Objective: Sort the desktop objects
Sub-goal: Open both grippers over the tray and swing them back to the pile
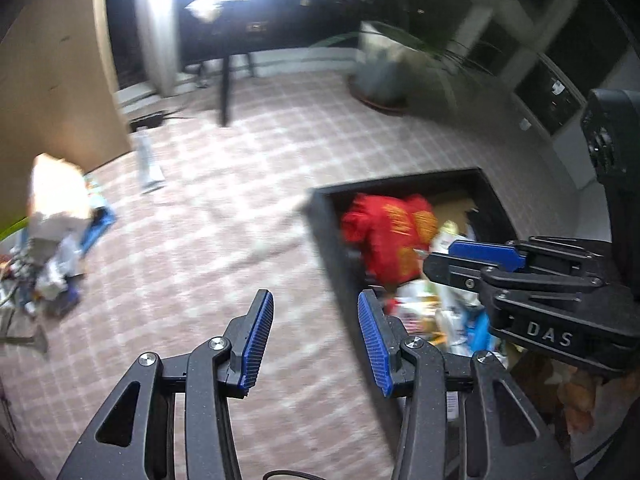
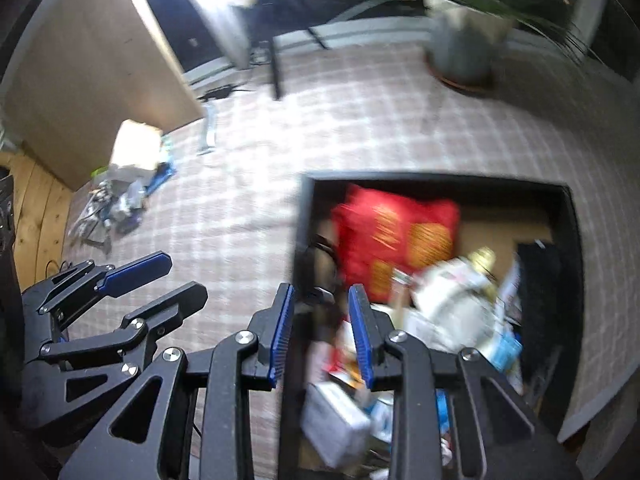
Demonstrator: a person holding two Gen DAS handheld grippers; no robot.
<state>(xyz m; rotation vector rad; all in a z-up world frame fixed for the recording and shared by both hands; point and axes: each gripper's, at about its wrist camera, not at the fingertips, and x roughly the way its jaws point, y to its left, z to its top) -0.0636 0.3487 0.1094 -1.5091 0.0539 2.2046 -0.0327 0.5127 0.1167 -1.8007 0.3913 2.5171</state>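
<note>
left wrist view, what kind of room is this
Probably an office or living space, seen blurred. A checked carpet covers the floor, a potted plant stands by dark windows, and a black bin full of packaging, including a red bag, sits on the floor.

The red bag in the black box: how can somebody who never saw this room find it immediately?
Find the black open box standing on the checked carpet. The red bag lies inside at its far end. It is the only big red item with yellow print; the packets nearer the grippers are mostly white and pale.
</note>
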